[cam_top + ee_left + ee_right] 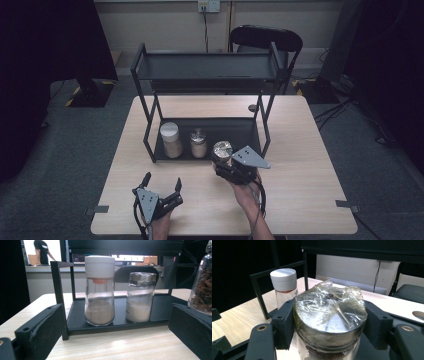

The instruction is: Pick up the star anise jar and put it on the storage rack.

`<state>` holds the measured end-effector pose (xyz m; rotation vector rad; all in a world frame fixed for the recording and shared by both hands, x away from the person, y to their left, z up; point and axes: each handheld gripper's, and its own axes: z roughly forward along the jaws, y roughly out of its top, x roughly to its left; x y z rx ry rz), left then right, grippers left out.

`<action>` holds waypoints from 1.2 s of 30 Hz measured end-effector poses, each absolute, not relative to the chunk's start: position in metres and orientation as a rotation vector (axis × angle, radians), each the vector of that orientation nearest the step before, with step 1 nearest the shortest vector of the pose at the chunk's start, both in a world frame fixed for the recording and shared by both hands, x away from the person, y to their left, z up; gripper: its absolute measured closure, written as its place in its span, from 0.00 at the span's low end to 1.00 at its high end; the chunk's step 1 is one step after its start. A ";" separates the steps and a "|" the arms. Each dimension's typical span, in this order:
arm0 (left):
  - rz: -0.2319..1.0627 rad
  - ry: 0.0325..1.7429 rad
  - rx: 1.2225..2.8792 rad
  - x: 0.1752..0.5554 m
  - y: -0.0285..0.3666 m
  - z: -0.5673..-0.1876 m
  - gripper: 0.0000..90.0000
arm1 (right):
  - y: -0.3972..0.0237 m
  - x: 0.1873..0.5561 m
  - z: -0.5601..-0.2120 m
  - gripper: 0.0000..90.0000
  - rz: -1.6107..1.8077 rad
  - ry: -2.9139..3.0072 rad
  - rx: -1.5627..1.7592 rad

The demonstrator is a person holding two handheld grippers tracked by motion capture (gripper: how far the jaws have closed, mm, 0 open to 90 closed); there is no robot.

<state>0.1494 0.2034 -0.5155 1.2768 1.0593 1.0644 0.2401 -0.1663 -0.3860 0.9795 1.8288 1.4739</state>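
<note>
Here, right gripper (329,327) clamped on a glass jar (329,315) just under its round metal lid, matte black jaws pressing both sides. Crinkled clear film stretched over the lid; brown, star-shaped pieces inside the glass. In the high view, jar (222,150) at the front right corner of the black metal rack's lower shelf (240,131). Left gripper (162,192) spread wide, holding nothing, low over the pale wood-grain table (300,175). On the shelf, a tall glass shaker with a white ribbed plastic cap (99,290), tan powder inside; beside it, apart, a shorter jar with a foil-wrapped top (140,297), pale powder.
</note>
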 end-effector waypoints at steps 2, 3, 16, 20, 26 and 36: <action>1.064 1.060 1.276 0.149 0.203 -0.515 0.00 | -0.166 0.241 -0.385 0.38 1.472 1.827 0.978; 1.064 1.060 1.276 0.149 0.203 -0.516 0.00 | -0.166 0.242 -0.384 0.38 1.471 1.826 0.975; 1.064 1.060 1.276 0.149 0.203 -0.516 0.00 | -0.165 0.251 -0.379 0.38 1.453 1.812 0.983; 1.064 1.060 1.276 0.149 0.203 -0.516 0.00 | -0.165 0.254 -0.380 0.38 1.453 1.807 0.992; 1.064 1.060 1.276 0.149 0.204 -0.515 0.00 | -0.164 0.257 -0.381 0.38 1.449 1.802 0.995; 1.064 1.059 1.277 0.149 0.204 -0.516 0.00 | -0.161 0.264 -0.382 0.38 1.433 1.803 1.000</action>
